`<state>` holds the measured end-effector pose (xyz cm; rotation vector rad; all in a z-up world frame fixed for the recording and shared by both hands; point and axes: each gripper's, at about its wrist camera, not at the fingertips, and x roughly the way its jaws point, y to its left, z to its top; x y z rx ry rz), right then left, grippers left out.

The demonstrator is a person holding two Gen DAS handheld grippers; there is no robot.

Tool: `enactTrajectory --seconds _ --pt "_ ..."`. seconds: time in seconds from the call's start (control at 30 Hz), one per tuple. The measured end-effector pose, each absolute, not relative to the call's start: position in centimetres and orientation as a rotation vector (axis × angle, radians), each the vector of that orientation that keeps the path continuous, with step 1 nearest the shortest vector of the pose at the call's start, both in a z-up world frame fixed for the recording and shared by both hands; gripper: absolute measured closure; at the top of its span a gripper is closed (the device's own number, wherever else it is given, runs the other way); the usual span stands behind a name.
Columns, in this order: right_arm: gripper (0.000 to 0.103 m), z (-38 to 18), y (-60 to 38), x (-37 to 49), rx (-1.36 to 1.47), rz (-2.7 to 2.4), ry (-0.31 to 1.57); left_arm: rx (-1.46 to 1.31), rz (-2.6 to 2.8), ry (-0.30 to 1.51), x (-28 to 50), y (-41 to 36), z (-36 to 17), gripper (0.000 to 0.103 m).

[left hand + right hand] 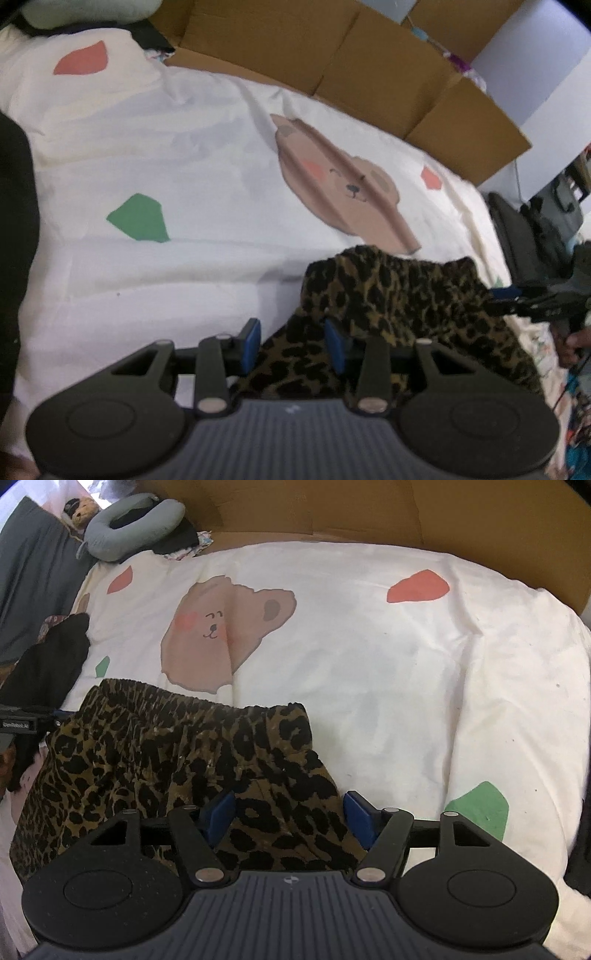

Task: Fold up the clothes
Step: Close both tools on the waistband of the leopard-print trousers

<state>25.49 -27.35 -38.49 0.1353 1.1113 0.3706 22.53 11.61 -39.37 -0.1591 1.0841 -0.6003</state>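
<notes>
- Cotton bed cover [369,657], cream with bear and leaf prints, is soft and creased under the work; a claw pushed down too far could catch the cover along with the clothing and drag it into the fold.
- Leopard-print shorts [184,760] lie bunched on the near part of the bed, elastic waistband [207,701] towards the far side and the cloth humped, not flat. Folding from this lie would likely trap the creases and give a crooked result.
- Cardboard [388,74] stands along the far edge of the bed; a wide swing of the cloth could brush it, though it is well apart for now.
- Black clothing [48,661] sits just beside the shorts on the left; a sweep that way might tangle the two.
- Right claw [288,818] has its blue pads apart with the print cloth between them. The pads do not seem to press, so a lift now may take one layer only, or nothing.
- Left claw [293,345] also stands apart, narrower, astride a ridge of the shorts. One pad looks close to the fabric; I cannot tell if it touches. Uneven grips would pull the shorts askew.
</notes>
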Motion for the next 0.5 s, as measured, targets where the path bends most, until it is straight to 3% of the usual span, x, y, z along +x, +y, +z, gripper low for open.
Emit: enactTrajectory --seconds 0.33,0.5 --pt "0.034 -38.7 -27.6 26.1 0.128 0.37 1.093 -0.102 -0.591 1.115 23.0 10.5 -41.1 0.054" --pt "0.04 -39.1 -27.2 26.3 0.084 0.385 1.104 0.03 -0.594 1.094 22.6 8.9 -41.3 0.051"
